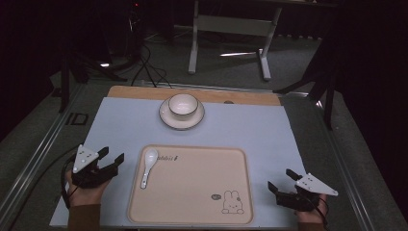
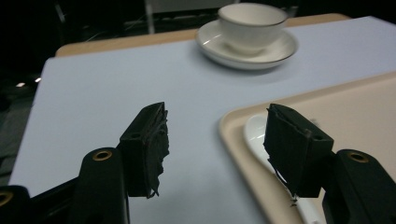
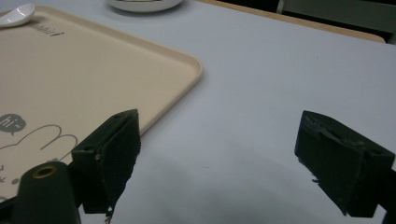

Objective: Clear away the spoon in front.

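One white ceramic spoon (image 1: 148,166) lies bowl-up on the beige tray (image 1: 192,211); the left gripper (image 1: 111,160) beside it gapes wide, empty.

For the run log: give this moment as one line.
left gripper: open, beside tray | right gripper: open, on mat | spoon: lying on tray | bowl: on saucer

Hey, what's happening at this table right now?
A person holds a gripper in each hand beside a beige tray. A white spoon lies on the tray's left side. The left gripper sits open next to it, holding nothing. The right gripper rests open off the tray's right edge. A bowl stands on a saucer farther back.
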`<action>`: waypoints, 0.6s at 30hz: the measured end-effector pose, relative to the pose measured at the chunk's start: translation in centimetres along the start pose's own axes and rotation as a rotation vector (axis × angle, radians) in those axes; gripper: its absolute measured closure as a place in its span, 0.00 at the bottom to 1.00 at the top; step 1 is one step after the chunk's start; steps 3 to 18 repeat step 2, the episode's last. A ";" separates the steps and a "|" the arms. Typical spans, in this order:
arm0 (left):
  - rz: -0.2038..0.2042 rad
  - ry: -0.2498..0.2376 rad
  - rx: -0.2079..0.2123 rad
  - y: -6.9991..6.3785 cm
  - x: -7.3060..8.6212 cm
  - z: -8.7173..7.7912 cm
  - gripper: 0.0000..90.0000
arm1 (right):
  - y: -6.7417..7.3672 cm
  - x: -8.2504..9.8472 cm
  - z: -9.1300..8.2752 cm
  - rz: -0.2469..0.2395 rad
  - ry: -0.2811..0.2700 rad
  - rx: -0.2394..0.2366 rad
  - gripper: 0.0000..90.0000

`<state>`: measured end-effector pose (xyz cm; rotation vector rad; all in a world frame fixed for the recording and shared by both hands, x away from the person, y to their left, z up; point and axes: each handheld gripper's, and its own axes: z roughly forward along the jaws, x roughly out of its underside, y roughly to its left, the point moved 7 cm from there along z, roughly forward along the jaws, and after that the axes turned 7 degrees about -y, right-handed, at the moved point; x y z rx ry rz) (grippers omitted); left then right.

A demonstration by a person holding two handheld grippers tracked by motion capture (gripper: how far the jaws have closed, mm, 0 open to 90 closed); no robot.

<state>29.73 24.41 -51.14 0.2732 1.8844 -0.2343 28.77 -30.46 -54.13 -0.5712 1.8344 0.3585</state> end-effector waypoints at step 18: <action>-0.007 0.015 -0.013 0.4 0.5 0.2 0.43 | 0.0 0.0 0.0 -0.001 -0.003 0.000 0.16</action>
